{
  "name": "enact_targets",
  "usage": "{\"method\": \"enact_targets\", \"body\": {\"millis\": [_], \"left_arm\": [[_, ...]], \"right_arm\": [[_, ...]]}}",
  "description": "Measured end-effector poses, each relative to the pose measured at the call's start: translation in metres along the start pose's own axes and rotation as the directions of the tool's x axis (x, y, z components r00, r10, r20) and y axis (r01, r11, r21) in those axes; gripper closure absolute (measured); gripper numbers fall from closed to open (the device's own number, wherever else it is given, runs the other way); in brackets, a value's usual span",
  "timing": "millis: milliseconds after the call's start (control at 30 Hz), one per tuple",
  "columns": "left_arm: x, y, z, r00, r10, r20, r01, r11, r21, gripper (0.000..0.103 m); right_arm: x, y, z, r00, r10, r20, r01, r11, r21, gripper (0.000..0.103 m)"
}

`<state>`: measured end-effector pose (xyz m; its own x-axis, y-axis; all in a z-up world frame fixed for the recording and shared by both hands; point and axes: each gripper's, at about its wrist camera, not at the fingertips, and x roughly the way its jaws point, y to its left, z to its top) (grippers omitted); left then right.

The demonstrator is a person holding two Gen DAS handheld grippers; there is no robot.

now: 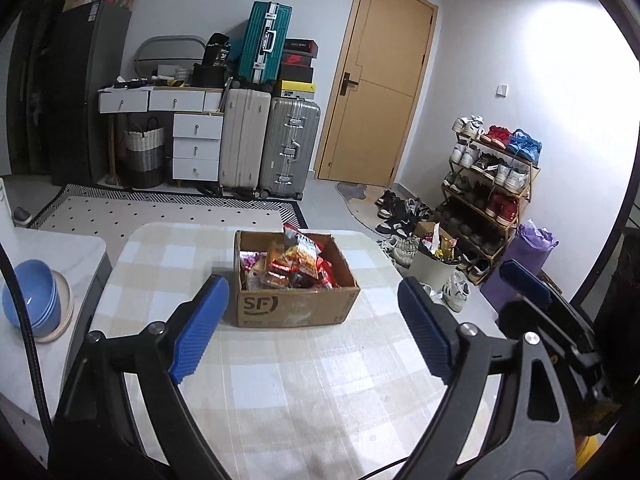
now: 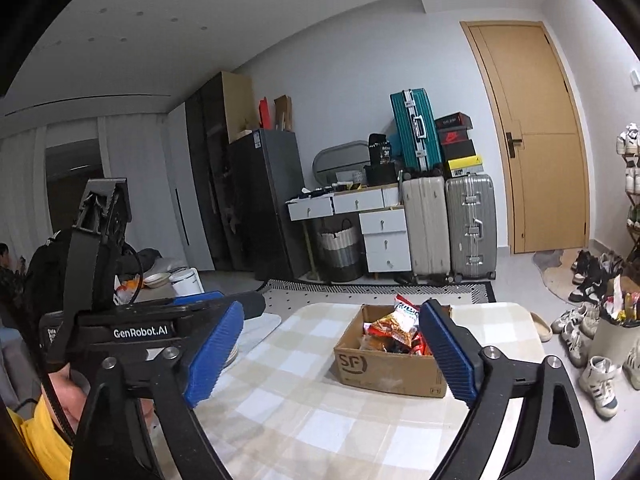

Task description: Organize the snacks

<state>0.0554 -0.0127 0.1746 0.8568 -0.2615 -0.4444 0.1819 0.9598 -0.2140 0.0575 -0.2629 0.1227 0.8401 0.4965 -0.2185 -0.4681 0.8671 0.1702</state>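
Your left gripper [image 1: 312,322] hangs over the checked tablecloth [image 1: 280,380] with its two blue pads spread wide and nothing between them. Your right gripper [image 2: 332,354] is likewise spread, empty. One brown cardboard box [image 1: 296,304] sits on the table past both, heaped with red and orange snack packets [image 1: 298,262], too jumbled to count. Two blue bowls [image 1: 32,296] are stacked on a plate at left. Three suitcases [image 1: 244,140] stand by the wall.
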Motion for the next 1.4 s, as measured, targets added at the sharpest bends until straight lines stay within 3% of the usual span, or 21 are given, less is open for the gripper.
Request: {"method": "enact_targets", "body": {"millis": [133,200,433,633,1033,1400], "left_arm": [[-0.015,-0.010,-0.021,0.998,0.056,0.028,-0.057,0.997,0.050,0.014],[-0.017,-0.013,-0.030,0.996,0.072,0.045,-0.075,0.996,0.057,0.001],[-0.010,-0.014,-0.075,0.993,0.113,0.040,-0.116,0.990,0.076,0.001],[0.029,-0.001,-0.099,0.989,0.150,-0.016,-0.148,0.986,0.077,0.001],[0.068,0.020,-0.112,0.985,0.164,-0.046,-0.162,0.986,0.046,0.001],[0.069,0.019,-0.118,0.985,0.171,-0.035,-0.169,0.984,0.058,0.001]], "right_arm": [[-0.008,0.003,-0.019,1.000,0.014,-0.004,-0.013,1.000,0.018,0.009],[-0.007,0.000,-0.028,1.000,0.021,-0.016,-0.020,0.999,0.033,0.008],[-0.004,-0.005,-0.061,0.999,-0.001,-0.054,0.003,0.999,0.036,0.007],[0.006,-0.012,-0.079,0.995,-0.014,-0.095,0.020,0.998,0.058,0.007],[0.014,-0.010,-0.092,0.992,-0.005,-0.127,0.013,0.998,0.066,0.006],[0.016,-0.017,-0.095,0.991,-0.008,-0.131,0.019,0.997,0.081,0.004]]}}
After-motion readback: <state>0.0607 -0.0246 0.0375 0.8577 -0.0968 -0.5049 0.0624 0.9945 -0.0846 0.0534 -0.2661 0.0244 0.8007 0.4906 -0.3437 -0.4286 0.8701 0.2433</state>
